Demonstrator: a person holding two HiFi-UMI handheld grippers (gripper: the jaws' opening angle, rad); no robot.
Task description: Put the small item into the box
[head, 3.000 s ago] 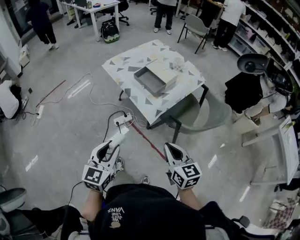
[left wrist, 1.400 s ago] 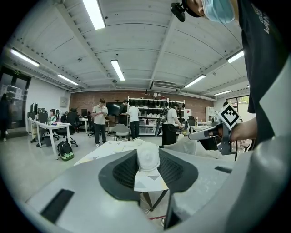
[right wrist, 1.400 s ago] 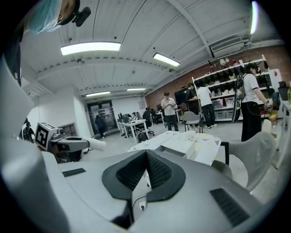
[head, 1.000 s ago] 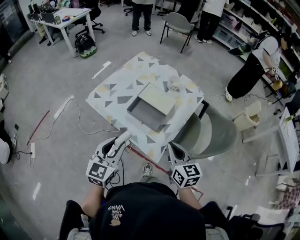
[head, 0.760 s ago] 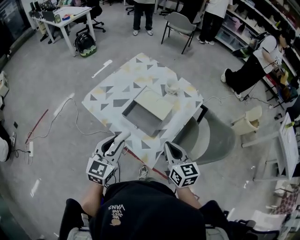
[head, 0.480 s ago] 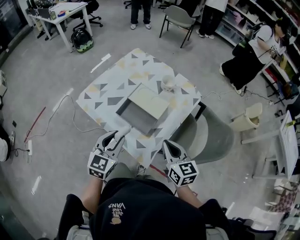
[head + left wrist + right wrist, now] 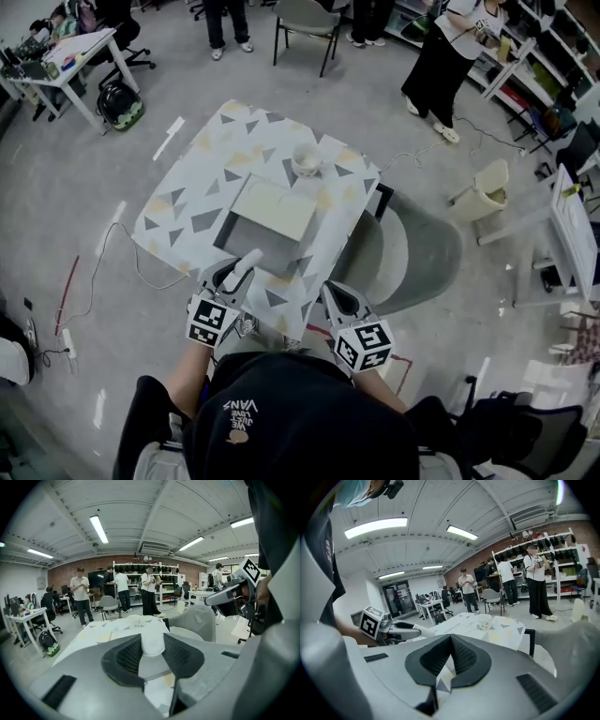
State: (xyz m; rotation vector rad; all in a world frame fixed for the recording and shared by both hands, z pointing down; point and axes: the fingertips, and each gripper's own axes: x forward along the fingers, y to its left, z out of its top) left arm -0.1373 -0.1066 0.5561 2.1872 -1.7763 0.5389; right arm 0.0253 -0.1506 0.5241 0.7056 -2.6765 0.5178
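My left gripper is shut on a small white tube-like item, which sticks out past its fingers over the table's near edge. In the left gripper view the white item is pinched between the dark pads. The box is a shallow grey tray with a beige lid lying across its far half, in the middle of the triangle-patterned table, just beyond the left gripper. My right gripper hangs at the table's near right corner; its jaws meet with nothing between them.
A white cup stands on the table behind the box. A grey shell chair sits right of the table, with a bin further right. Several people stand at the shelves and desks at the back.
The table has come much closer and now lies directly before both grippers. The left gripper still holds the white item; the right stays shut and empty.
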